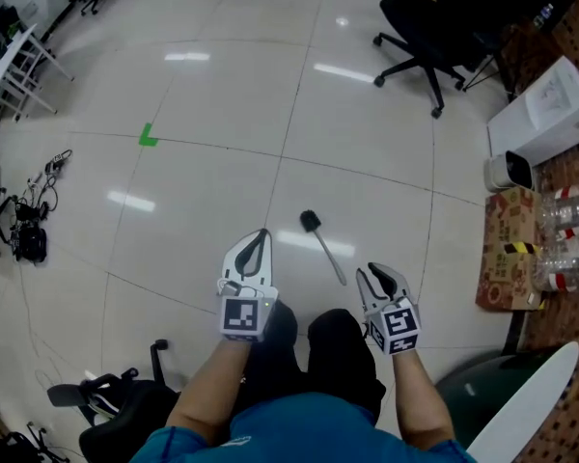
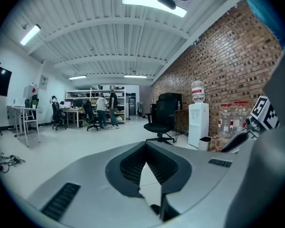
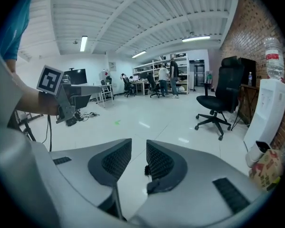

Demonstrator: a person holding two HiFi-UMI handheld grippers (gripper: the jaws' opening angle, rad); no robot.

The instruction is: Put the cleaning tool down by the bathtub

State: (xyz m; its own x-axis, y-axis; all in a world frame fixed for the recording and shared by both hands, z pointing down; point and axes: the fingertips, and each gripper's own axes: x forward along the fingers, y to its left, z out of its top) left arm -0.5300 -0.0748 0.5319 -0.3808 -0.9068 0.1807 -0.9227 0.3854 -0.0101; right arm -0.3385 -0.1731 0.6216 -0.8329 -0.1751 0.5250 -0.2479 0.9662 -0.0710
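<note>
The cleaning tool (image 1: 322,242), a brush with a black head and a thin grey handle, lies on the white tiled floor between and just ahead of my two grippers. My left gripper (image 1: 261,234) hangs to its left with its fingertips meeting and nothing between them. To the brush's right, my right gripper (image 1: 378,276) stands open and empty. In the right gripper view the brush head (image 3: 146,170) shows through the gap between the pads, down on the floor. A white curved rim (image 1: 531,394), perhaps the bathtub, sits at the lower right.
A black office chair (image 1: 420,27) stands at the back. A white water dispenser (image 1: 550,114), a small bin (image 1: 509,170), a cardboard box (image 1: 507,249) and water bottles (image 1: 565,239) line the right wall. Cables (image 1: 24,225) lie at the left, a tipped chair (image 1: 106,398) at the lower left.
</note>
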